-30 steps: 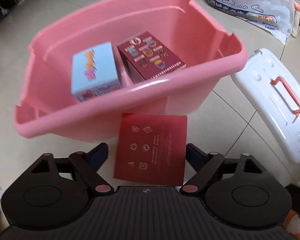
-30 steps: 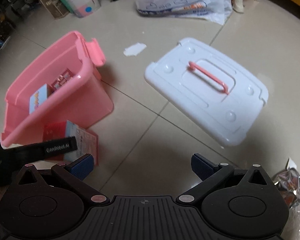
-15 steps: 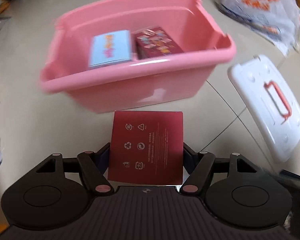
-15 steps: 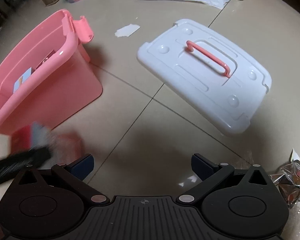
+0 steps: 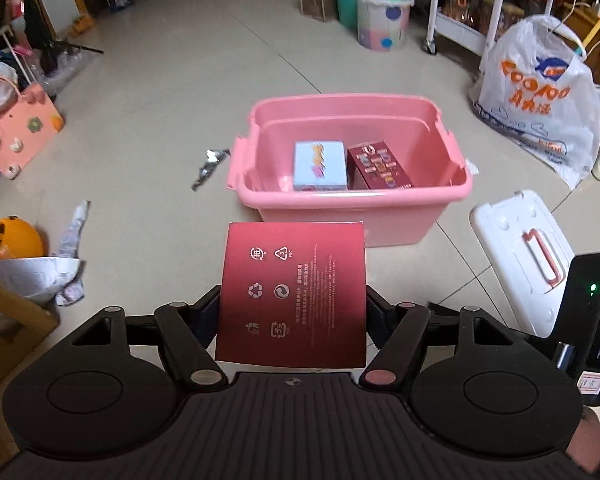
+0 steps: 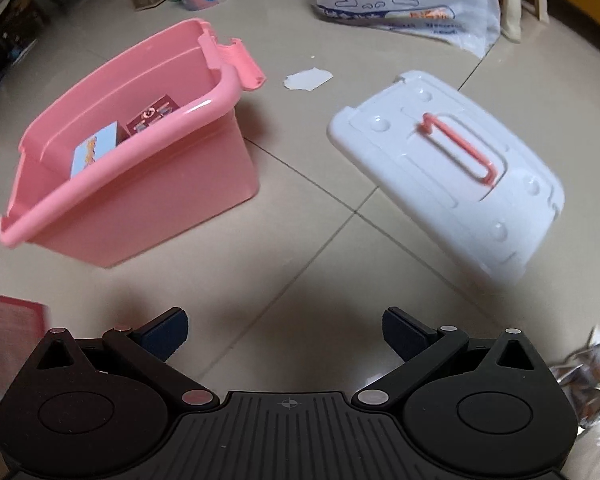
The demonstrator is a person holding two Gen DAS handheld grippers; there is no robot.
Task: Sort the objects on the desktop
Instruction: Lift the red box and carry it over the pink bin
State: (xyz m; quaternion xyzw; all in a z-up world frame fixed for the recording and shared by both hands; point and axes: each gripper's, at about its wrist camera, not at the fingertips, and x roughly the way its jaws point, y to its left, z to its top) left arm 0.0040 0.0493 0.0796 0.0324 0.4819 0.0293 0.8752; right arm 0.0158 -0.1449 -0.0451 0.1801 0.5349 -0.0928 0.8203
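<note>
Holding the red box (image 5: 292, 292) between its two fingers, the left tool (image 5: 293, 312) is clenched on the box's two side edges, and the box is off the floor. The pink bin (image 5: 352, 208) stands straight ahead of this tool, a little further on, with its long side facing the tool. The box's flat printed face looks up at the camera and its far edge points toward the near wall of the bin. Inside the bin a light blue box (image 5: 320, 166) and a dark red box (image 5: 378, 166) lie side by side, toward the near wall. I judge the box must go forward and over the near rim.

The right tool (image 6: 286, 330) is released and empty, between the bin and the white lid (image 6: 452, 168).
</note>
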